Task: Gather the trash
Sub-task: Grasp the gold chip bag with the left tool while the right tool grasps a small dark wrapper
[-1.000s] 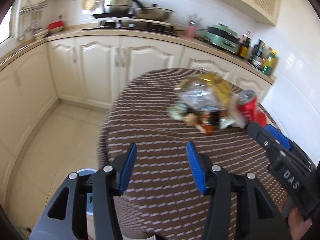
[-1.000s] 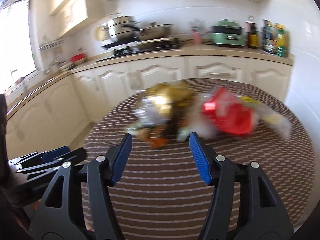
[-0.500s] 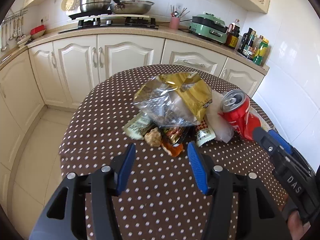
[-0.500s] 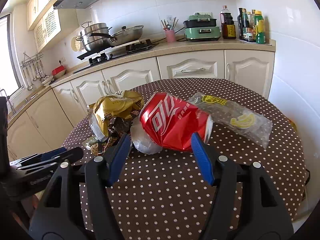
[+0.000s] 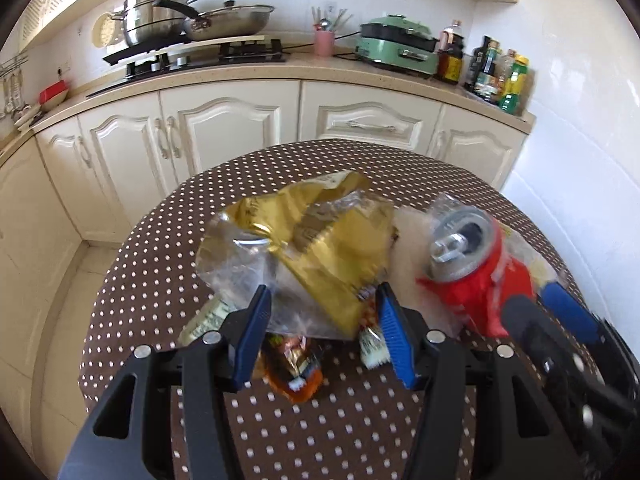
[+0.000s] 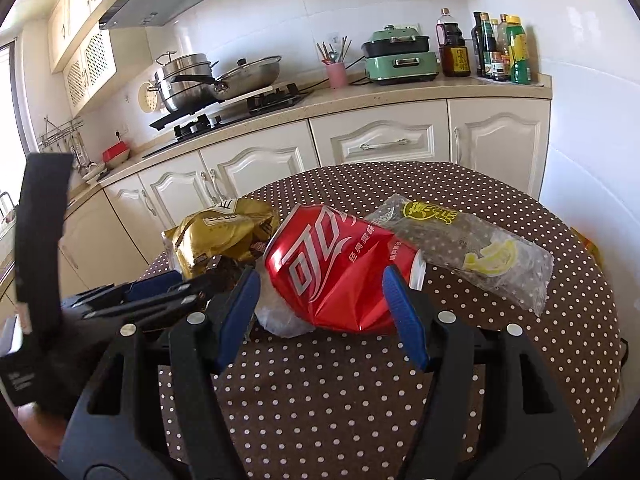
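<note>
A trash pile lies on the round polka-dot table [image 5: 160,280]. A crumpled gold snack bag [image 5: 320,240] sits in the pile's middle; it also shows in the right wrist view [image 6: 216,236]. A crushed red cola can [image 6: 336,272] lies on its side to the right, and its top shows in the left wrist view [image 5: 464,248]. A clear wrapper with yellow print [image 6: 460,248] lies right of the can. My left gripper [image 5: 324,332] is open, its jaws on either side of the gold bag's near edge. My right gripper [image 6: 324,312] is open with the can between its jaws.
Small wrappers lie under the gold bag, an orange one [image 5: 296,368] nearest. White tissue or plastic [image 6: 280,320] sits under the can. Cream cabinets [image 5: 240,128], a stove with pots [image 5: 180,24], a green appliance [image 6: 400,60] and bottles [image 6: 500,48] line the back counter.
Both grippers have moved forward toward the pile. The left now brackets the gold bag and the right brackets the red can. Both stayed open.
</note>
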Tool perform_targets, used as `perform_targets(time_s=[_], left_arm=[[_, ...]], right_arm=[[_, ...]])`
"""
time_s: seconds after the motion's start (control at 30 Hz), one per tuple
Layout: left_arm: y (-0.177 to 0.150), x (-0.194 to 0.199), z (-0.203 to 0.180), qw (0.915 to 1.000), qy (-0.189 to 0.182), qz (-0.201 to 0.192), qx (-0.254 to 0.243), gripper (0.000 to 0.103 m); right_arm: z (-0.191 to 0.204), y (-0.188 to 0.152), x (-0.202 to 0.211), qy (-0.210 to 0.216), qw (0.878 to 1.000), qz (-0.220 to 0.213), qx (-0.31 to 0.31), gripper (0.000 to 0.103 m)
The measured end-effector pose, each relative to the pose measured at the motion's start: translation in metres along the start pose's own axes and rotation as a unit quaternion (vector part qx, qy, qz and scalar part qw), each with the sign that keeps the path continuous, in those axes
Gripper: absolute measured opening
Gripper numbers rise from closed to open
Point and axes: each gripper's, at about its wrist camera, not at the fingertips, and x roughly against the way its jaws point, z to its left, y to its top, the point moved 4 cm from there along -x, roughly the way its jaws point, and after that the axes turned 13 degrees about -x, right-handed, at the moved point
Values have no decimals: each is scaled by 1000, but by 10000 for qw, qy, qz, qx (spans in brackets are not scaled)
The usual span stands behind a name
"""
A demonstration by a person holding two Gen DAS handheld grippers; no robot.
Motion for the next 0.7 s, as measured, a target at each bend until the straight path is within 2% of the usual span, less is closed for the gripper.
perform_targets(time_s=[0.07, 0.1, 0.13, 0.23, 0.43, 0.7], left_arm=[[1, -3, 3, 10000, -29, -1, 69, 32], [1, -2, 7, 9999, -37, -58, 156, 17], [0, -1, 8, 9998, -35, -90, 192, 8], [-4, 10, 19, 9988, -71, -292, 384, 2], [-20, 39, 53, 9937, 220, -662, 882, 2], [-51, 64, 104, 9842, 437, -769, 1533, 2]], right_arm=[[0, 0, -2, 3, 10000, 18, 0, 64], [0, 1, -3, 5, 10000, 24, 10, 64], [1, 1, -4, 5, 10000, 24, 25, 64], [6, 0, -5, 28, 10000, 34, 79, 64], [31, -5, -9, 136, 9993, 113, 336, 64], [81, -21, -28, 241, 9943, 427, 949, 63]])
